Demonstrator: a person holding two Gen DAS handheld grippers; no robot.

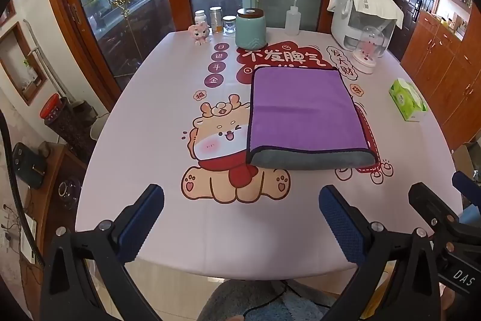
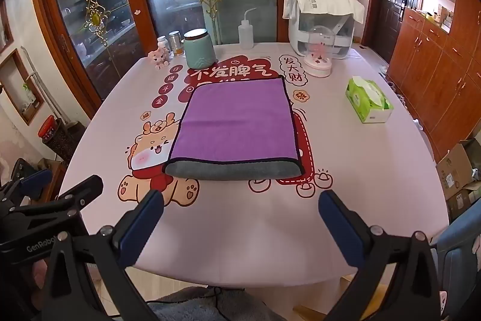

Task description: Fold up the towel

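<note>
A purple towel point(image 1: 303, 110) with a grey underside lies folded flat in the middle of the table, its grey fold edge toward me; it also shows in the right wrist view point(image 2: 237, 122). My left gripper point(image 1: 242, 215) is open and empty, held above the near table edge, short of the towel. My right gripper point(image 2: 240, 215) is open and empty, also near the front edge, short of the towel. The right gripper shows at the right of the left wrist view point(image 1: 436, 200), and the left gripper at the left of the right wrist view point(image 2: 60, 191).
The table point(image 2: 240, 245) has a pink cartoon cloth. At the back stand a teal jar point(image 2: 200, 48), small jars point(image 2: 168, 44), a squeeze bottle point(image 2: 246, 30), a white appliance point(image 2: 323, 20) and a glass dome point(image 2: 320, 53). A green tissue box point(image 2: 368, 100) lies at the right.
</note>
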